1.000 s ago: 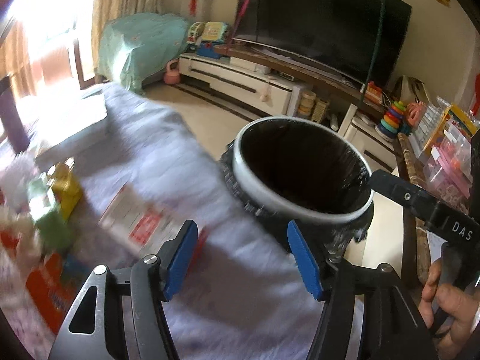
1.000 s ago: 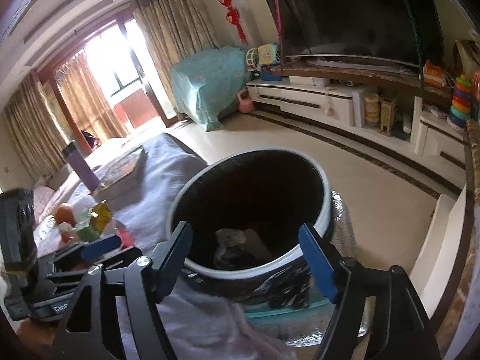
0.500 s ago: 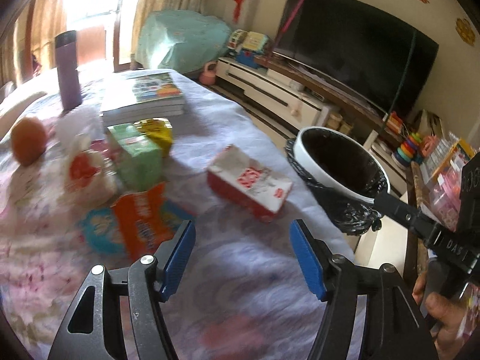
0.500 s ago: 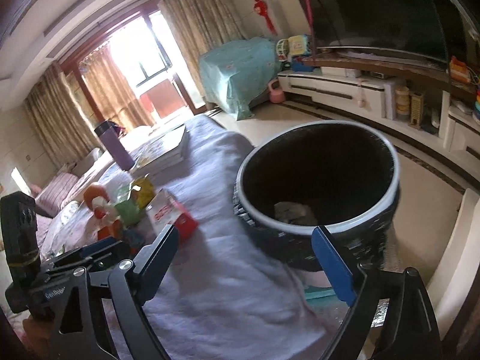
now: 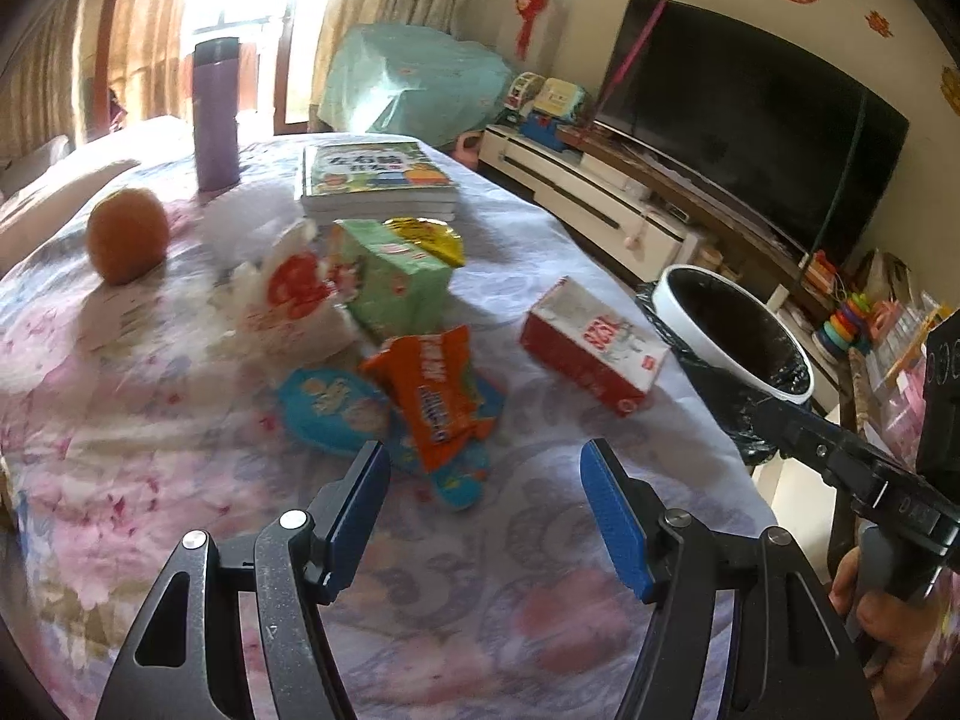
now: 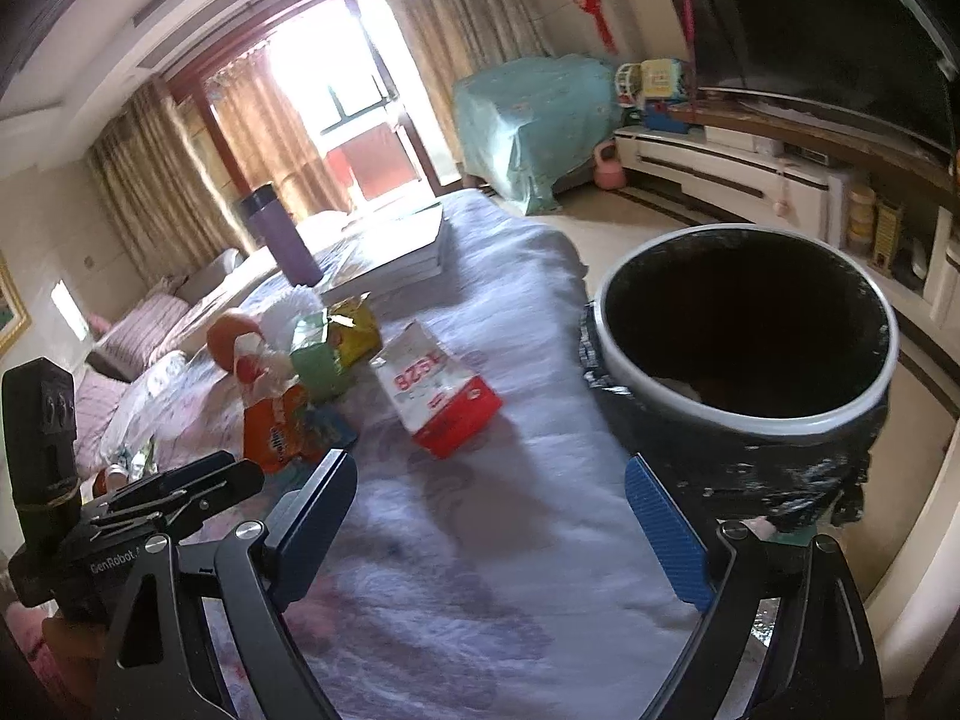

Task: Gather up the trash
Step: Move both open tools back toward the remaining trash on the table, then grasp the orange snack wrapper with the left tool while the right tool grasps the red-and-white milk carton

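Observation:
Trash lies in a loose heap on the flowered tablecloth (image 5: 180,480): an orange wrapper (image 5: 432,390) over a blue wrapper (image 5: 330,402), a green carton (image 5: 393,279), a yellow wrapper (image 5: 426,237) and a crumpled white bag (image 5: 288,294). A red-and-white carton (image 5: 591,354) lies apart, nearer the bin (image 5: 738,324). My left gripper (image 5: 486,510) hovers open just short of the orange wrapper, its jaws empty. My right gripper (image 6: 492,525) is wide open and empty over the cloth, between the carton (image 6: 438,396) and the black-lined bin (image 6: 744,312).
An orange fruit (image 5: 127,235), a purple bottle (image 5: 216,114) and stacked books (image 5: 372,180) stand at the table's far side. The bin sits past the table's right edge. A hand (image 5: 888,630) holds the other gripper at the right. A TV cabinet lines the far wall.
Both views swung away from the bin toward the table; the trash heap now fills the left view. The right gripper's jaws spread wider, and the bin slid to its right.

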Tool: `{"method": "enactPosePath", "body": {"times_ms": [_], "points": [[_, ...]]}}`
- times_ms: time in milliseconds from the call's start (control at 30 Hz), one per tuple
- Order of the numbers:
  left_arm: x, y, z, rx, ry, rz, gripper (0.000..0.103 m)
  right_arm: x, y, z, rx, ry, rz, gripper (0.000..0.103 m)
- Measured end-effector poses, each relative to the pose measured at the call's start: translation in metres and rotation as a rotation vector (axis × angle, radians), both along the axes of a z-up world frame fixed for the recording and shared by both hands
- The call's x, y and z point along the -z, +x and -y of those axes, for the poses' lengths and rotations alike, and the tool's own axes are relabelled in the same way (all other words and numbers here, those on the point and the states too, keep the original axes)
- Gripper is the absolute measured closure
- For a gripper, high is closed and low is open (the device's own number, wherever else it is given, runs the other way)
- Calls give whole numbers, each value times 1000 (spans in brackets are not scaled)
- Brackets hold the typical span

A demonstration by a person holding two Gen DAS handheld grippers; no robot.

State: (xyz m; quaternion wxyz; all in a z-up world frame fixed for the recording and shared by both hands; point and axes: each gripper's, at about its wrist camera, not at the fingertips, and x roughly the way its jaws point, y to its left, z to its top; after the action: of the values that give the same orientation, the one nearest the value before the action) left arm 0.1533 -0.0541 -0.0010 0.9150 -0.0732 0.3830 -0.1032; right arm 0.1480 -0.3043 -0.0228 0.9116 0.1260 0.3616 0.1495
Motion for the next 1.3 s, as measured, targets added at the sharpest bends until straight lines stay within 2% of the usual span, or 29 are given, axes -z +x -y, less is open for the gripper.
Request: {"method": "enactPosePath", "body": {"times_ms": [467,1167,1300], "points": [[9,26,-22,-53,-6,-54,38,8,20,-36,-118,-49,-16,11],[31,72,-10,-38,14,-106,38,21,65,-52,-235,-114,-37,11],[32,76,-5,-33,28,-103,39,24,71,-58,-250,-151,-49,15]]}}
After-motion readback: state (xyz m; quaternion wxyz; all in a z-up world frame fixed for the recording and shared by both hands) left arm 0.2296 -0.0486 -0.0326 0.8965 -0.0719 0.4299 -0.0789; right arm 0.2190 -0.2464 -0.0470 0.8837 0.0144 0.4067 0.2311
